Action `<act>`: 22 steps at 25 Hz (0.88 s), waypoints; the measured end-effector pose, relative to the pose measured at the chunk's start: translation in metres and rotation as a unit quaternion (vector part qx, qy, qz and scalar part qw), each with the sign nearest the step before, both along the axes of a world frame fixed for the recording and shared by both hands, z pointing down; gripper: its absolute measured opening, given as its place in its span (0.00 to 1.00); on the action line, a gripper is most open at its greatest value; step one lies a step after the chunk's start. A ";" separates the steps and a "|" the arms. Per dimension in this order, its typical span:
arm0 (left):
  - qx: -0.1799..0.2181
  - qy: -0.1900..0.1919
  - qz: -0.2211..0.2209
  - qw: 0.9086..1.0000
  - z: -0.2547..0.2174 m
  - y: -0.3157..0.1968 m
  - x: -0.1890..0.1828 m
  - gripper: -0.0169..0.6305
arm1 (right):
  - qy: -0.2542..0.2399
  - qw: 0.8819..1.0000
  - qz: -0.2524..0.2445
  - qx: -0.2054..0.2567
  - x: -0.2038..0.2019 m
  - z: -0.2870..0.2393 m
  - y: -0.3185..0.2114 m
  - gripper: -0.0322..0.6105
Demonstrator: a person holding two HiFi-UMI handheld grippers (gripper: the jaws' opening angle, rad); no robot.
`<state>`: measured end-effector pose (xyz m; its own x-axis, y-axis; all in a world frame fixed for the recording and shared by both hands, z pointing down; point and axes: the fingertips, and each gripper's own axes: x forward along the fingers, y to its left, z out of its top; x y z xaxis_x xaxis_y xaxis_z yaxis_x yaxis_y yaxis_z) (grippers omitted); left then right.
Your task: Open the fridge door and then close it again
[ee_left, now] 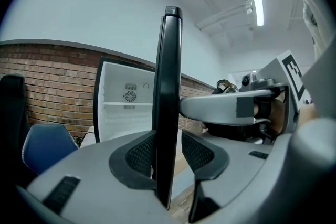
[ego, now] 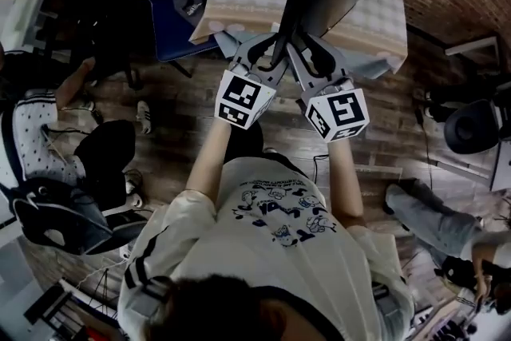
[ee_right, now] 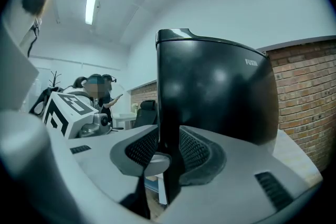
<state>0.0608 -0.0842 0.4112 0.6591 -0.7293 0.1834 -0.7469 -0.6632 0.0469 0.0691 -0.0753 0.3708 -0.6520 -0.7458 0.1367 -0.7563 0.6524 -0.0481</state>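
Both clamp the fridge door (ee_left: 168,71) edge-on — left hand-held gripper (ee_left: 167,153) beside right hand-held gripper (ee_right: 168,150); door upright between jaws.

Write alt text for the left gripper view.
The left claw grips the edge of a black fridge door, seen edge-on. Behind it stands the open white fridge before a brick wall, with a blue chair at lower left.

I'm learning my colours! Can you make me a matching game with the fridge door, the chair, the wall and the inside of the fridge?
Things:
1. fridge door
2. chair
3. brick wall
4. inside of the fridge

Colours:
A. white
B. reddish-brown
C. black
D. blue

Pairs: 1-C, 2-D, 3-B, 4-A
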 end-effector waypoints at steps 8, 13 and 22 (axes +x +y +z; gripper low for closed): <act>0.002 0.000 -0.037 0.999 0.001 -0.043 -0.038 0.25 | -0.010 1.000 -0.017 -0.003 -0.035 -0.001 -0.036 0.25; -0.008 0.001 -0.040 0.999 0.004 -0.070 -0.061 0.25 | -0.008 1.000 -0.028 -0.007 -0.059 0.000 -0.061 0.25; -0.011 0.003 -0.022 1.000 -0.001 -0.129 -0.090 0.26 | -0.013 0.999 -0.028 -0.014 -0.089 -0.002 -0.116 0.23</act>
